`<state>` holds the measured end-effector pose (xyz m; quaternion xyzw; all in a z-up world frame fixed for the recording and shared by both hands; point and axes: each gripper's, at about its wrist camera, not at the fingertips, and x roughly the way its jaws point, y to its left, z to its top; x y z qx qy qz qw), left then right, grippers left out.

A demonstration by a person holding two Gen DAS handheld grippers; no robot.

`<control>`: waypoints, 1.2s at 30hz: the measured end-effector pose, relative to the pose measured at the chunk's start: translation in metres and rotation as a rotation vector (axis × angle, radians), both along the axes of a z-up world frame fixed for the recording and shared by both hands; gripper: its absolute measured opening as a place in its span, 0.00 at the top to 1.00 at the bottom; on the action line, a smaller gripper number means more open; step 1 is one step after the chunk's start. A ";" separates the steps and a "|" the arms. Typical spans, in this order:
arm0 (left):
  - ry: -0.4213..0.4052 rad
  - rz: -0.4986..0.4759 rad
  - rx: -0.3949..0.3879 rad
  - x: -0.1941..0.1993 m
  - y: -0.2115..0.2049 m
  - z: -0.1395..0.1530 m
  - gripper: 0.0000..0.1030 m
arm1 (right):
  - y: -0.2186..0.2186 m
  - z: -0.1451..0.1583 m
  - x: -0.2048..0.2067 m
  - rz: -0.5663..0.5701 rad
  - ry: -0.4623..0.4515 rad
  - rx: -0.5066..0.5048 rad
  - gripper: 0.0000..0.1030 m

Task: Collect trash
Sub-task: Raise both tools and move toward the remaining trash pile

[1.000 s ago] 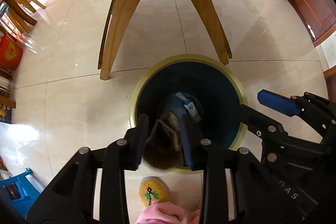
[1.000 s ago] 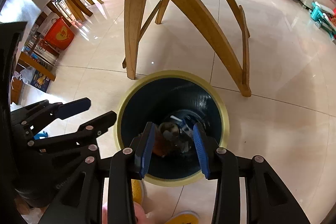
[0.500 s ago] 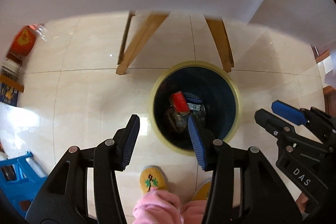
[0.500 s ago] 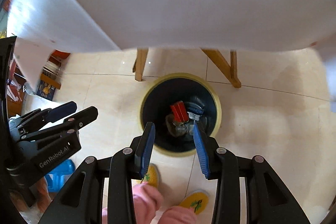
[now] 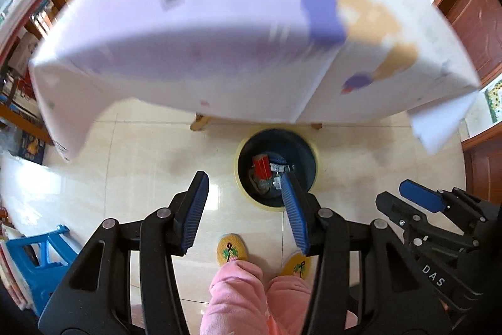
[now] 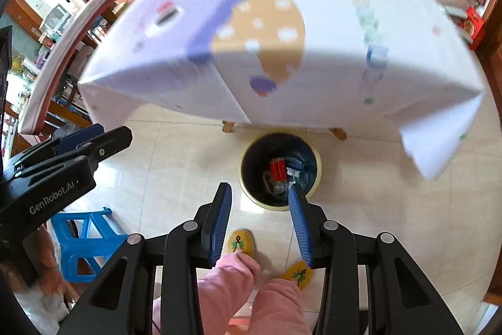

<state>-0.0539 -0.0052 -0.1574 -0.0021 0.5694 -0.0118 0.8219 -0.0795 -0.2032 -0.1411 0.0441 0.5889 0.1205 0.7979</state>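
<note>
A dark blue bin with a yellow rim (image 5: 240,189) (image 6: 273,207) stands on the tiled floor far below both grippers. A red box (image 5: 261,165) (image 6: 277,170) lies on top of the wrappers inside it. My left gripper (image 5: 244,181) is open with nothing between its blue pads. My right gripper (image 6: 259,189) is open and empty too. Each gripper also shows at the side of the other's view: the right gripper (image 5: 398,197) and the left gripper (image 6: 94,134). Blurred clutter sits along the far edge of the table.
A table under a white and lilac cloth (image 5: 219,36) (image 6: 298,46) fills the upper part of both views, its edge over the bin. A blue plastic stool (image 5: 40,253) (image 6: 84,240) stands at the left. A person's pink trouser legs and yellow slippers (image 5: 232,250) are below the grippers.
Both grippers have risen from the bin's mouth to above table height. The brownish piece between the left jaws is gone, and those jaws stand wider. A red box now tops the bin.
</note>
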 end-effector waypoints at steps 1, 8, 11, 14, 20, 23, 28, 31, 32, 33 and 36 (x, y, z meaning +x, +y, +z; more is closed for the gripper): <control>-0.012 -0.007 -0.004 -0.002 0.002 0.017 0.56 | 0.002 0.014 -0.001 0.003 -0.010 -0.001 0.63; -0.072 -0.040 -0.007 -0.004 0.010 0.105 0.56 | 0.012 0.108 -0.007 -0.006 -0.132 -0.024 0.63; -0.105 -0.065 -0.012 -0.002 0.017 0.141 0.56 | 0.014 0.141 -0.004 -0.025 -0.184 -0.039 0.63; -0.135 -0.084 -0.026 0.007 0.024 0.167 0.56 | 0.018 0.166 0.002 -0.052 -0.231 -0.056 0.63; -0.206 -0.115 -0.059 0.026 0.034 0.212 0.56 | 0.019 0.208 0.017 -0.105 -0.324 -0.103 0.59; -0.250 -0.135 -0.073 0.037 0.037 0.232 0.56 | 0.019 0.225 0.025 -0.129 -0.365 -0.121 0.55; -0.300 -0.176 -0.103 0.063 0.039 0.257 0.56 | 0.017 0.243 0.039 -0.155 -0.392 -0.129 0.55; -0.312 -0.193 -0.116 0.076 0.039 0.264 0.56 | 0.012 0.248 0.049 -0.166 -0.392 -0.126 0.55; -0.313 -0.199 -0.125 0.083 0.040 0.267 0.56 | 0.010 0.245 0.053 -0.167 -0.390 -0.122 0.55; -0.311 -0.202 -0.130 0.087 0.039 0.268 0.56 | 0.007 0.246 0.059 -0.168 -0.385 -0.116 0.55; -0.304 -0.218 -0.144 0.104 0.037 0.271 0.56 | -0.004 0.244 0.078 -0.170 -0.371 -0.096 0.55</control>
